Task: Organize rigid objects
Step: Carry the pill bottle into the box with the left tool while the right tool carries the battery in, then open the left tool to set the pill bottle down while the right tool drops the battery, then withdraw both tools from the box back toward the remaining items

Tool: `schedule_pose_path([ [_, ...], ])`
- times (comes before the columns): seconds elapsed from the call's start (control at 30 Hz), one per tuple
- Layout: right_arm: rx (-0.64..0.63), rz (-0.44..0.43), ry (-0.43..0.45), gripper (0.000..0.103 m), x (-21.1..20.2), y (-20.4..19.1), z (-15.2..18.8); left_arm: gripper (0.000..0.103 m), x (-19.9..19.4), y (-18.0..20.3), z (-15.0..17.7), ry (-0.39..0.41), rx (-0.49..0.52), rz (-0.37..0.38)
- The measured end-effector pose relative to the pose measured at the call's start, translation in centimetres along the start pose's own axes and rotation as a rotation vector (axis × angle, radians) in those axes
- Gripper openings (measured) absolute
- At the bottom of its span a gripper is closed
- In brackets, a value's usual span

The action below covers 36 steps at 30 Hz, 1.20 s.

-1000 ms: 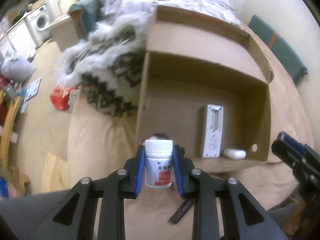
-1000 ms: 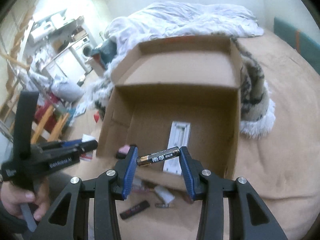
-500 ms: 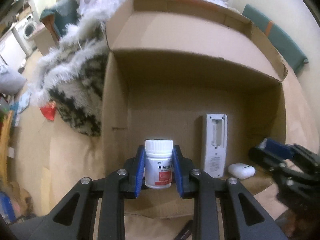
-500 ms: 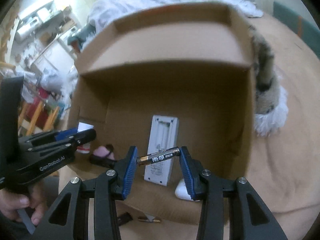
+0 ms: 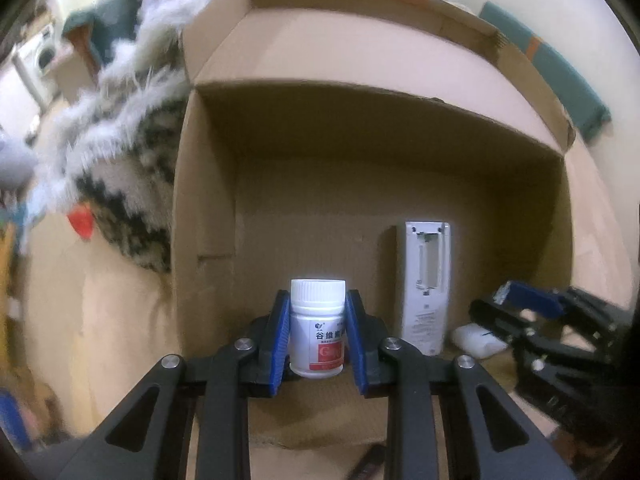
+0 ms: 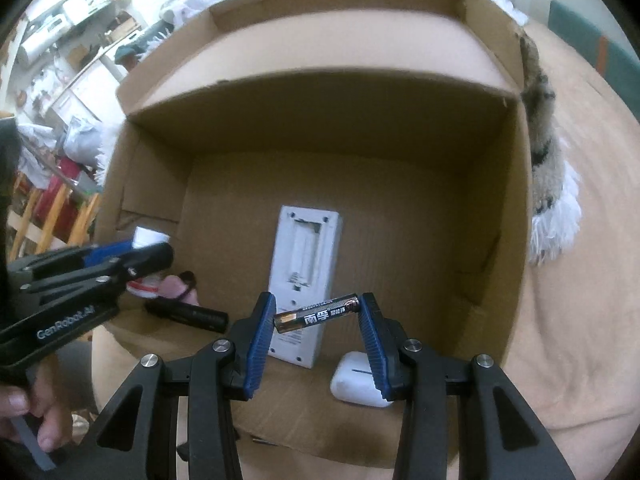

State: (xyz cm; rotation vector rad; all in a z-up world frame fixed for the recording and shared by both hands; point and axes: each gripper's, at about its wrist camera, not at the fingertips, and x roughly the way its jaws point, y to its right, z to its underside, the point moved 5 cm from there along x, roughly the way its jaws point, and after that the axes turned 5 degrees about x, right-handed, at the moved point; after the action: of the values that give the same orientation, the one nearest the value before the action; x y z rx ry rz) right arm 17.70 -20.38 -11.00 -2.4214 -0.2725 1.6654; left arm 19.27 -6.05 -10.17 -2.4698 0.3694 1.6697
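Observation:
My left gripper is shut on a white pill bottle with a red label, held upright just inside the front of an open cardboard box. My right gripper is shut on a black AAA battery, held crosswise over the box floor. A white remote with its battery bay open lies face down in the box; it also shows in the left wrist view. A white earbud case lies beside it. The left gripper shows in the right wrist view.
The box sits on a tan bed cover. A black stick-shaped thing and a pink item lie in the box's front left. A furry patterned blanket lies left of the box. Small items lie on the cover before the box.
Both grippers have moved forward into the box with their loads. The box fills more of each view. Both grips are unchanged.

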Motion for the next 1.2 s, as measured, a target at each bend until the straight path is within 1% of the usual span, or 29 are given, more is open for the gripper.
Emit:
schedule_pose_path([
  [0.03,0.005,-0.003,-0.003,0.045,0.2,0.1,0.0,0.024,0.1,0.2,0.0,0.001,0.022,-0.018],
  [0.07,0.010,-0.006,-0.003,0.045,0.3,0.2,0.0,0.024,0.2,0.3,0.0,-0.004,0.023,-0.016],
  [0.17,-0.001,-0.002,-0.004,0.045,0.2,0.3,0.0,0.024,0.7,0.7,0.3,-0.028,0.012,-0.002],
  [0.27,-0.009,0.007,-0.006,0.045,0.4,0.3,-0.2,0.024,1.3,1.0,0.6,-0.041,0.027,-0.025],
  [0.37,0.013,-0.001,-0.011,0.045,0.6,0.5,-0.3,0.024,2.1,1.0,0.8,-0.070,0.009,-0.030],
  [0.43,0.020,0.001,-0.012,0.045,0.6,0.7,-0.4,0.024,2.4,0.7,0.8,-0.070,-0.010,-0.050],
  [0.53,0.029,-0.005,-0.012,0.045,0.6,0.8,-0.5,0.024,2.8,0.7,0.7,-0.078,-0.017,-0.049],
  [0.67,0.033,-0.011,-0.005,0.045,0.3,0.9,-0.6,0.024,2.8,0.6,0.7,-0.065,-0.022,-0.065],
  [0.73,0.033,-0.014,0.004,0.047,0.1,1.0,-0.7,0.024,2.8,0.5,0.7,-0.059,-0.019,-0.079],
  [0.77,0.032,-0.018,0.010,0.052,-0.1,1.0,-0.7,0.025,2.6,0.6,0.7,-0.056,-0.017,-0.089],
  [0.8,0.033,-0.024,0.016,0.060,-0.2,0.9,-0.8,0.026,2.6,0.7,0.6,-0.053,-0.015,-0.094],
  [0.83,0.036,-0.030,0.026,0.062,-0.5,1.0,-0.8,0.032,2.4,0.7,0.6,-0.052,-0.014,-0.097],
  [0.87,0.039,-0.038,0.034,0.067,-0.7,1.0,-0.9,0.045,2.3,0.8,0.5,-0.052,-0.016,-0.100],
  [0.9,0.041,-0.042,0.040,0.070,-0.8,1.0,-1.0,0.050,2.2,0.8,0.5,-0.050,-0.019,-0.096],
  [0.93,0.042,-0.044,0.045,0.070,-1.0,1.1,-1.1,0.061,2.0,0.8,0.5,-0.045,-0.023,-0.091],
  [0.97,0.045,-0.048,0.049,0.071,-1.1,1.1,-1.1,0.064,1.8,0.8,0.4,-0.036,-0.026,-0.084],
  [1.03,0.052,-0.052,0.052,0.073,-1.2,1.3,-1.2,0.064,1.3,0.8,0.3,-0.027,-0.019,-0.081],
  [1.07,0.053,-0.050,0.053,0.075,-1.2,1.4,-1.2,0.064,1.2,0.7,0.3,-0.027,-0.016,-0.083],
  [1.13,0.055,-0.047,0.052,0.080,-1.4,1.5,-1.4,0.064,0.9,0.7,0.5,-0.025,-0.013,-0.084],
  [1.17,0.052,-0.047,0.052,0.086,-1.4,1.3,-1.5,0.064,0.7,0.6,0.5,-0.019,-0.022,-0.089],
  [1.2,0.047,-0.047,0.057,0.088,-1.4,1.2,-1.5,0.064,0.5,0.5,0.5,-0.013,-0.034,-0.087],
])
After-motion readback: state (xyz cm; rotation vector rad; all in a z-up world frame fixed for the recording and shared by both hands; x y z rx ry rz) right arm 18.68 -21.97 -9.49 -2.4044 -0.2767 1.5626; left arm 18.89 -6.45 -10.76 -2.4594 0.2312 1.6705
